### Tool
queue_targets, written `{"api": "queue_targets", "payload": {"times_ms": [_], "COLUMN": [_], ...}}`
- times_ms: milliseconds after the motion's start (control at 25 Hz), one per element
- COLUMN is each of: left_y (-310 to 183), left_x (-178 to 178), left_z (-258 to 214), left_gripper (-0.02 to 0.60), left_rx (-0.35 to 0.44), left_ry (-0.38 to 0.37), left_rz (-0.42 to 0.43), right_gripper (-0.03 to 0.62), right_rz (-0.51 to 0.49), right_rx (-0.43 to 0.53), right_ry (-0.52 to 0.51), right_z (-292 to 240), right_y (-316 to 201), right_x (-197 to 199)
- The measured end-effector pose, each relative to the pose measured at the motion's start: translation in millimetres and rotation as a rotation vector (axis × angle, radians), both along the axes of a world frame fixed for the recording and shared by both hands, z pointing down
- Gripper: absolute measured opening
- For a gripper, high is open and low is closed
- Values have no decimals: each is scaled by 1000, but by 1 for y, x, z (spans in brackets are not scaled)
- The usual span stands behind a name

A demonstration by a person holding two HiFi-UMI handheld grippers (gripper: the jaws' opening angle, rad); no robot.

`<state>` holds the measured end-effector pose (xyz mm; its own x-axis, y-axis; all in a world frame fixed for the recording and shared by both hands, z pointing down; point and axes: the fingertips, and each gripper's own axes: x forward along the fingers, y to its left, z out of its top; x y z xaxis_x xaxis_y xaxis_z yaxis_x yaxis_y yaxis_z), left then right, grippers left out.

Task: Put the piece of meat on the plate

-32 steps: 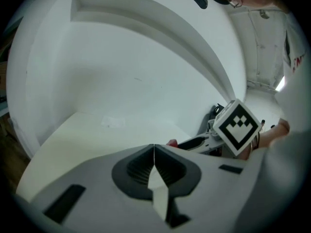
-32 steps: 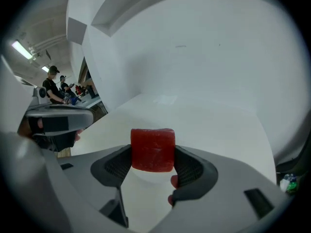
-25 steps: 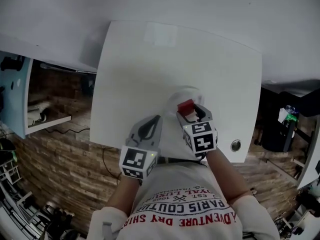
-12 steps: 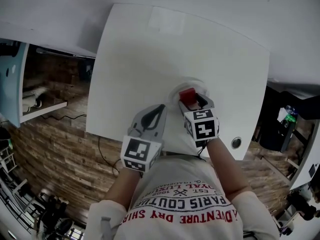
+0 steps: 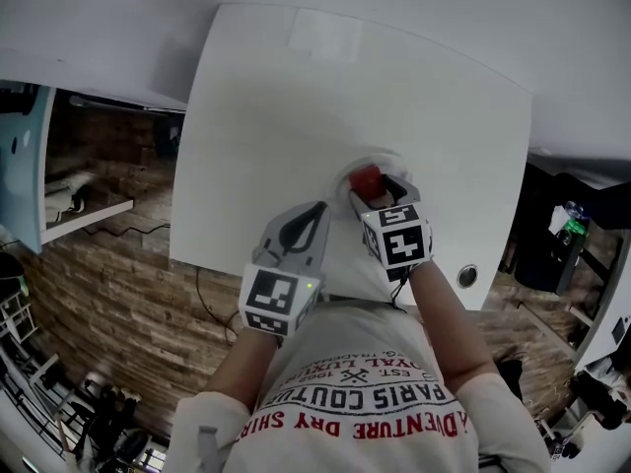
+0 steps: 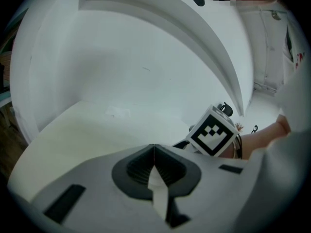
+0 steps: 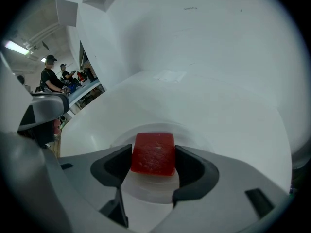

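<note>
A red cube of meat sits between the pads of my right gripper, which is shut on it. Directly under it lies a white plate; I cannot tell whether the meat touches it. From the head view the meat and right gripper are over the plate near the table's front right. My left gripper hovers just left of it, shut with nothing in it. The right gripper's marker cube shows beside it.
The white table stretches ahead of the plate, with a faint pale patch at its far side. A round metal fitting sits at the front right corner. A wooden floor lies to the left. People stand far off.
My right gripper has edged forward with the meat, further over the plate. The left gripper has stayed about where it was, still shut.
</note>
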<state>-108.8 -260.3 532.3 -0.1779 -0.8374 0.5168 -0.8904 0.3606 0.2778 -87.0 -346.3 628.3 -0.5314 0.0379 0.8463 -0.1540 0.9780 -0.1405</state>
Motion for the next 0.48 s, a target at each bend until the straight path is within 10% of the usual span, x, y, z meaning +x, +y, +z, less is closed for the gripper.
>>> {"api": "queue_targets", "payload": {"times_ms": [360,480], "left_y": [-9,-12], "left_x": [-3,-4], "left_z": [-10,-19], "left_gripper": [8,8], "left_rx": [26,38], "left_ry": [-7,-15], "left_rz": [6,11], "right_gripper": [279,159], "right_rz": [95,137], "right_rx": [10,37], "right_ry": [-168,-215], "right_z": [-38,-58], "right_y": [-9,-15], "right_x": [-5,-1]}}
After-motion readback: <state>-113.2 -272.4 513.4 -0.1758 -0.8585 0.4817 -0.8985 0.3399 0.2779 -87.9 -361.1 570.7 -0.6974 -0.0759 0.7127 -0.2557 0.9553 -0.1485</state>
